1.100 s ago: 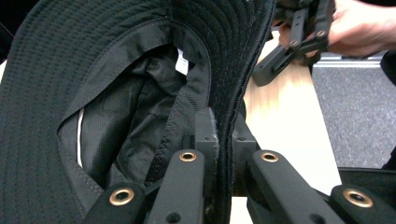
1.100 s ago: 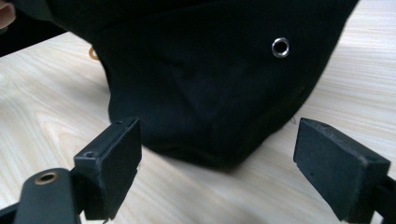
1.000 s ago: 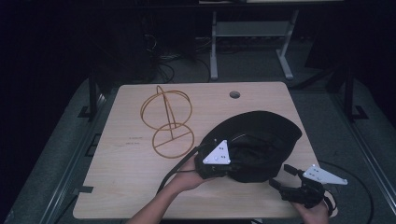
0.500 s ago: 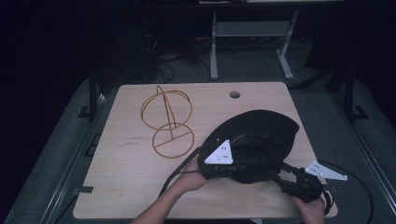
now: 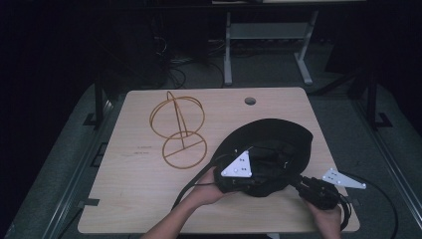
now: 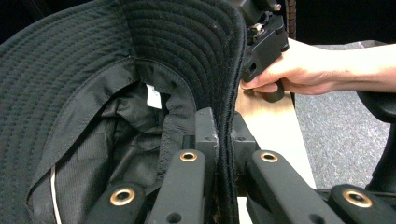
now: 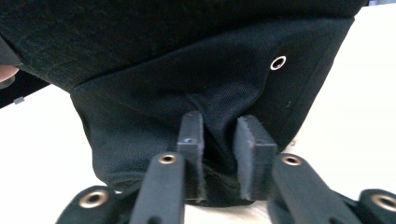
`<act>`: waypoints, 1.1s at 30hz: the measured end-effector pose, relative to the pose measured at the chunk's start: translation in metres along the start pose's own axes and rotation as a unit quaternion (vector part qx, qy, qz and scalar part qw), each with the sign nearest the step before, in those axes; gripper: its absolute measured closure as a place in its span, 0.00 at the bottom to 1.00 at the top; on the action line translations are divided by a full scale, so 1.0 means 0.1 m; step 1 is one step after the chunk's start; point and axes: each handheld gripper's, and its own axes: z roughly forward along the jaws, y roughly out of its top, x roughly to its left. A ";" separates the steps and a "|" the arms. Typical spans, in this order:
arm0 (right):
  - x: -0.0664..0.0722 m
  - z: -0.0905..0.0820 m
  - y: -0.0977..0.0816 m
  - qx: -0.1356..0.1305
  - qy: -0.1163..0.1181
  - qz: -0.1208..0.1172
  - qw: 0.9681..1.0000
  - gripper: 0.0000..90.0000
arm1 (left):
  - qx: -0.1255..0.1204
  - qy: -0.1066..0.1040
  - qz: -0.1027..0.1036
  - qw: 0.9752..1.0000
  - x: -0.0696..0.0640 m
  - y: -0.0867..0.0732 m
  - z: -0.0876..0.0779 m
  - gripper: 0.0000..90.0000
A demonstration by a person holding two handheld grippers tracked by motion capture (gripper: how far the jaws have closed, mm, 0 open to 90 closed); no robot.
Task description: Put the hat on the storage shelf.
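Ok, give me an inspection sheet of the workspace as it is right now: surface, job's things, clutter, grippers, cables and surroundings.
Surface: light wooden table with a round hole near its far edge.
Job's things: black bucket hat at the right front, inside facing up; gold wire stand at the left rear, apart from the hat.
Clutter: nothing seen.
Grippers: left gripper shut on the hat's brim; right gripper with a fold of the hat's crown between its fingers, which look not fully shut.
Cables: one trails from the left gripper toward the front edge; one loops off the right gripper.
Surroundings: dark room, grey floor, white-legged frame behind the table.
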 end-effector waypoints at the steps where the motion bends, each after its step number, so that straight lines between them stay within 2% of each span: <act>1: 0.01 -0.01 0.00 0.003 0.000 0.005 1.000 0.87 | -0.001 -0.001 -0.001 1.000 0.00 0.00 0.00 0.96; 4: 0.02 -0.04 0.01 -0.004 0.000 0.002 1.000 0.98 | -0.001 -0.004 -0.001 1.000 -0.01 -0.01 -0.01 0.96; 10: 0.06 -0.13 0.06 -0.015 -0.003 -0.014 1.000 0.99 | -0.001 0.002 0.002 1.000 -0.02 -0.02 -0.07 0.95; 13: 0.04 -0.14 0.05 -0.013 0.017 -0.009 1.000 0.97 | -0.011 0.010 -0.005 1.000 -0.01 -0.02 -0.11 0.96; 14: 0.04 -0.15 0.05 -0.012 0.020 -0.004 1.000 0.94 | -0.013 0.010 -0.005 1.000 0.00 -0.02 -0.11 0.96; 16: 0.02 -0.15 0.03 -0.007 0.025 -0.001 1.000 0.83 | -0.016 0.011 -0.008 1.000 0.01 -0.02 -0.12 0.96; 17: 0.00 -0.15 0.02 -0.008 0.028 0.004 1.000 0.74 | -0.019 0.009 -0.010 1.000 0.01 -0.02 -0.12 0.96; 19: -0.01 -0.14 0.02 0.000 0.030 0.013 0.999 0.62 | -0.023 0.010 -0.010 1.000 0.01 -0.02 -0.12 0.96; 22: -0.02 -0.12 0.01 0.007 0.011 0.022 1.000 0.42 | -0.026 0.007 -0.008 1.000 -0.01 -0.02 -0.12 0.96; 25: -0.04 -0.10 0.00 0.013 0.010 0.036 0.999 0.37 | -0.030 0.003 -0.009 1.000 -0.01 -0.02 -0.12 0.96; 27: -0.04 -0.08 -0.01 0.018 0.023 0.043 0.999 0.40 | -0.034 0.001 -0.014 0.999 0.00 -0.02 -0.11 0.96; 29: -0.03 -0.06 -0.01 0.020 0.039 0.041 0.998 0.53 | -0.034 -0.001 -0.011 0.999 0.00 -0.02 -0.09 0.96; 33: 0.01 -0.01 -0.01 0.021 0.027 0.028 0.999 0.81 | -0.030 -0.005 -0.007 1.000 -0.02 -0.02 -0.07 0.96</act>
